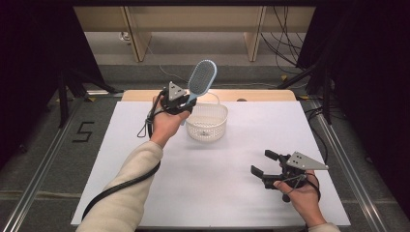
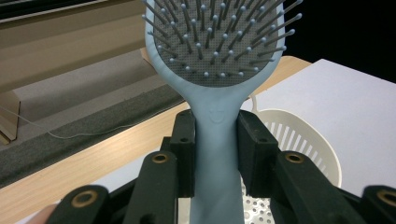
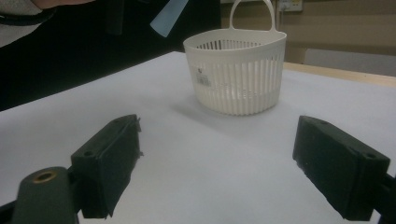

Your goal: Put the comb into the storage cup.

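Note:
A light blue hairbrush (image 1: 201, 78) with grey bristles is held up in the air, head pointing up and away, just left of a white slotted basket (image 1: 208, 126). My left gripper (image 1: 183, 102) is shut on its handle; in the left gripper view both pads clamp the handle (image 2: 217, 154), with the basket rim (image 2: 322, 149) below and behind. My right gripper (image 1: 264, 162) rests low over the white table cover at the front right, jaws wide apart with nothing between them. From the right gripper view the basket (image 3: 238, 70) stands ahead, and the brush's handle end (image 3: 168, 16) hangs above.
The white cover (image 1: 212, 183) spreads over a wooden table whose far edge (image 1: 261, 94) shows behind the basket. Black cables trail from both grippers. Rails run along both sides of the table, and dark curtains flank it.

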Demonstrator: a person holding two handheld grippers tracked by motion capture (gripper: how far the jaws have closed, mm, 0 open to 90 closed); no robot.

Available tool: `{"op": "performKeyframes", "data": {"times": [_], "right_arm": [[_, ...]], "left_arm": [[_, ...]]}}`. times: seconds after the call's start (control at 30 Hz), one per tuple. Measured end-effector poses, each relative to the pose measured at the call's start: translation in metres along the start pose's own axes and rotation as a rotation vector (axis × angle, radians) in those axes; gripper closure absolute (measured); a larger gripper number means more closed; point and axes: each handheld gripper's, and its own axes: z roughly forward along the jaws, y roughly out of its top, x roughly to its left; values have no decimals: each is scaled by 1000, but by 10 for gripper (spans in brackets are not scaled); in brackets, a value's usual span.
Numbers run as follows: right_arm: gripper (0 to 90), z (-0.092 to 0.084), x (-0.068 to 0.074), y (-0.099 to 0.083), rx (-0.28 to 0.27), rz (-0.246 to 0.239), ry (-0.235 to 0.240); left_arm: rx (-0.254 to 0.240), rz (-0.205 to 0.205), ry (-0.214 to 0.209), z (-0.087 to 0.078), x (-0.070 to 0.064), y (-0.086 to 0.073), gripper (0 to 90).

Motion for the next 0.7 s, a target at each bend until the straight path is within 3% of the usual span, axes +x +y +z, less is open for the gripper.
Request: {"op": "performKeyframes", "data": {"times": [0.7], "right_arm": [[157, 0, -1, 0, -5, 4, 1]], "left_arm": [[-8, 6, -10, 9, -2, 11, 697]]}}
